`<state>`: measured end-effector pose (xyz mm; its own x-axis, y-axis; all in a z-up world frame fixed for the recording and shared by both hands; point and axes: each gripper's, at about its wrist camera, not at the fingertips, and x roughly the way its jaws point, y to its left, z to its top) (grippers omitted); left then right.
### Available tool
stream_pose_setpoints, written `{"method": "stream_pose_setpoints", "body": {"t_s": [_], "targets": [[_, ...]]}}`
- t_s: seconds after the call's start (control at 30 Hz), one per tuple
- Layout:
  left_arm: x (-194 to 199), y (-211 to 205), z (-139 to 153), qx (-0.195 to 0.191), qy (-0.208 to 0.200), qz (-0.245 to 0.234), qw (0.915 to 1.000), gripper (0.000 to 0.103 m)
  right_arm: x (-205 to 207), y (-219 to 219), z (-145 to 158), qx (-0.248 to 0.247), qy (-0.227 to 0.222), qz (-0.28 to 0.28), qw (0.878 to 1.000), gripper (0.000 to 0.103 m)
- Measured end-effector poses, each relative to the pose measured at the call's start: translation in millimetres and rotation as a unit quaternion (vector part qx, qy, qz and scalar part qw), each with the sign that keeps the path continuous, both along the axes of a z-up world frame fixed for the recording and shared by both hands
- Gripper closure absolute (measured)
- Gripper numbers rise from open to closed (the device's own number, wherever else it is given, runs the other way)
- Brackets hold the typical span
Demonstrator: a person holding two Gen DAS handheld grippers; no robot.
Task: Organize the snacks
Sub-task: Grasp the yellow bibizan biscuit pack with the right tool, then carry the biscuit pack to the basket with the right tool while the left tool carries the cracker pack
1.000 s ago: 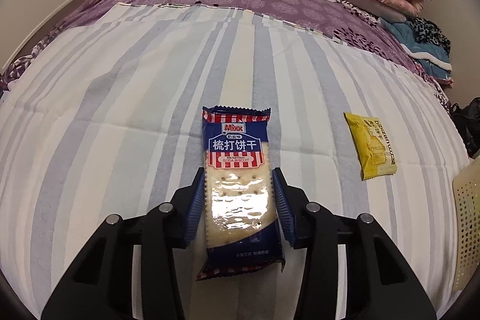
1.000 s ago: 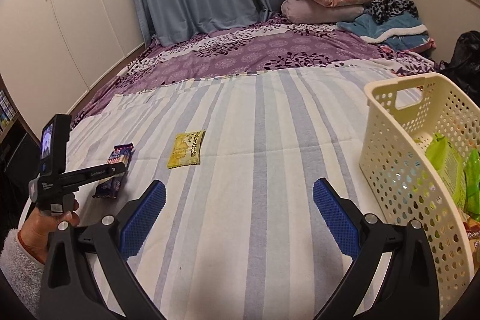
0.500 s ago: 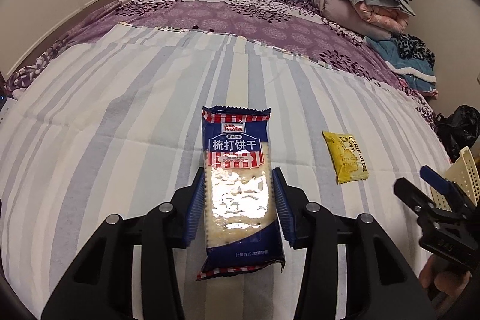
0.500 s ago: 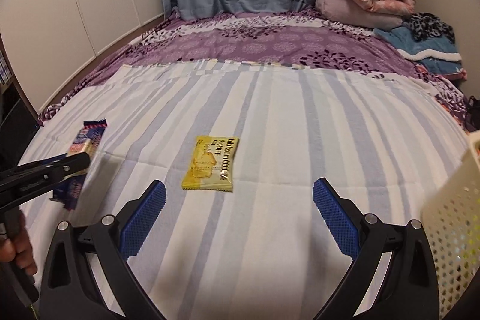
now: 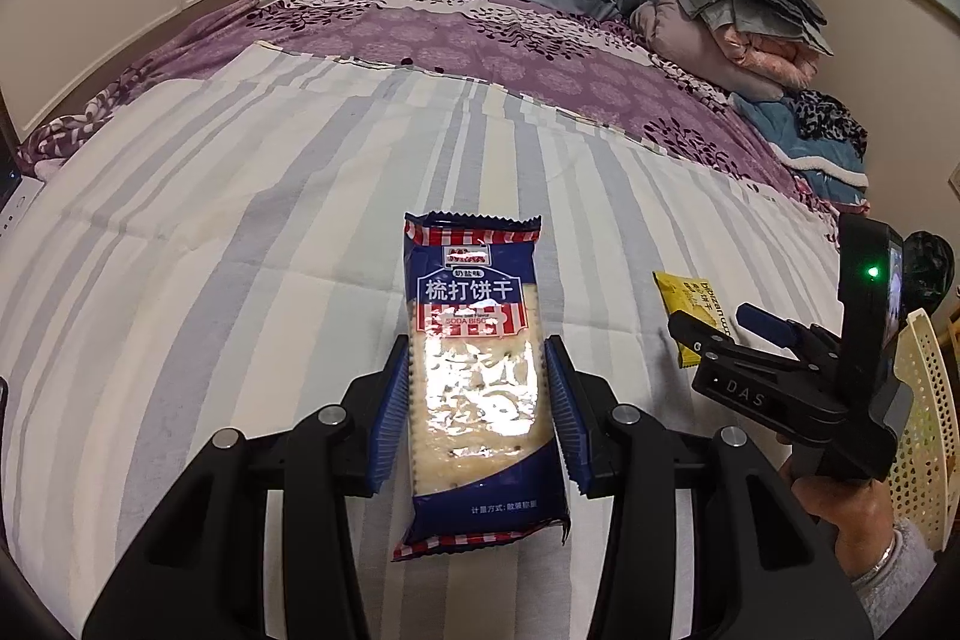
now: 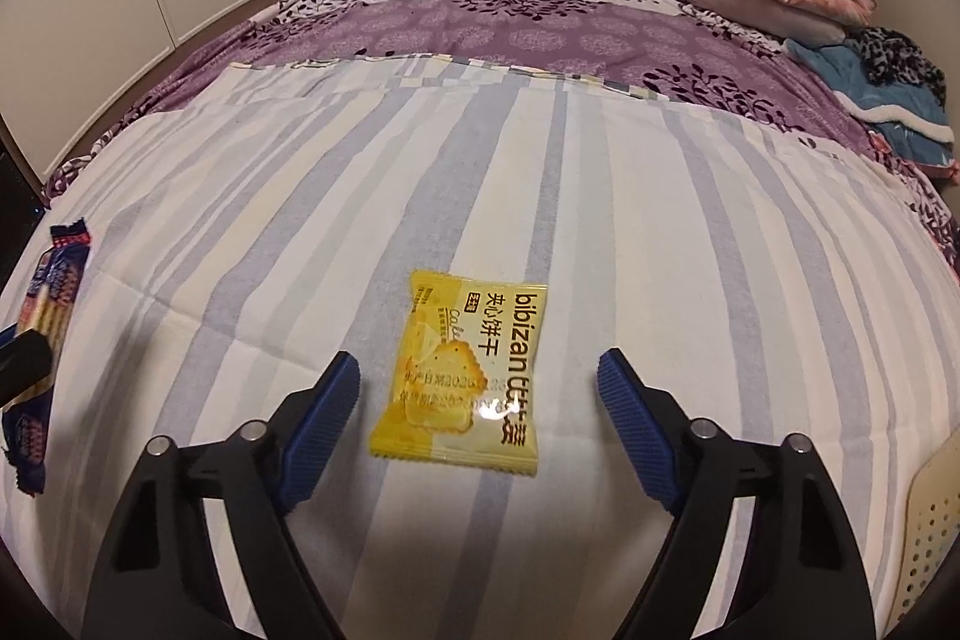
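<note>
1. Since a second ago the right tongs (image 6: 478, 421) have swung from beside the basket (image 5: 927, 430) over to the yellow packet (image 6: 465, 373), and their jaws have just been closing in; the packet lies between them, but neither pad touches it yet. The left tongs (image 5: 477, 403) have carried the soda pack (image 5: 477, 382) a little up off the bed (image 6: 240, 196) without changing their grip.
2. Left side: the left tongs stand narrow, clamped on the soda pack across its clear middle window, with pads on both long edges. Both ends of the pack stick out past the pads.
3. Handling the soda pack: it looks light, with a slick, shiny wrapper over brittle crackers. I would judge the hold across the stiff cracker stack sound, but a harder squeeze could crack them.
4. Centre: the yellow packet lies flat on the striped sheet, printed side up, between the still-wide right tongs and roughly centred.
5. Handling the yellow packet: it is small, light, thin and glossy, with a fragile biscuit inside. Taking it across its two long sides at the middle, low against the soft sheet, seems best; crimped ends would likely slip or fold.
6. Right side: the basket sits at the bed's right edge, near the person's right hand (image 5: 840, 496), and seems the likely place for both snacks.
</note>
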<state>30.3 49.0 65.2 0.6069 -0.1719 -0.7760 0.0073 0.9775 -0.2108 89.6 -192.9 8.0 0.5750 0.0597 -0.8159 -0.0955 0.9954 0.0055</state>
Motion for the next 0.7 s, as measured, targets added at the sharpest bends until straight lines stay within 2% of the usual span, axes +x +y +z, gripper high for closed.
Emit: {"method": "stream_pose_setpoints", "body": {"t_s": [0.17,0.37,0.7], "targets": [[-0.5,4.9,-0.3,-0.006,0.000,0.004,1.0000,0.058,7.7,3.5,-7.0,-0.012,0.011,0.000,1.000,0.035],[0.6,4.5,1.1,-0.007,-0.002,0.001,1.0000,0.058,6.0,3.0,-4.3,-0.018,0.009,0.003,1.000,0.054],[-2.3,-4.8,7.9,-0.005,-0.007,-0.010,0.9999,0.058,-14.6,-10.1,9.5,0.010,-0.001,-0.003,1.000,0.055]]}}
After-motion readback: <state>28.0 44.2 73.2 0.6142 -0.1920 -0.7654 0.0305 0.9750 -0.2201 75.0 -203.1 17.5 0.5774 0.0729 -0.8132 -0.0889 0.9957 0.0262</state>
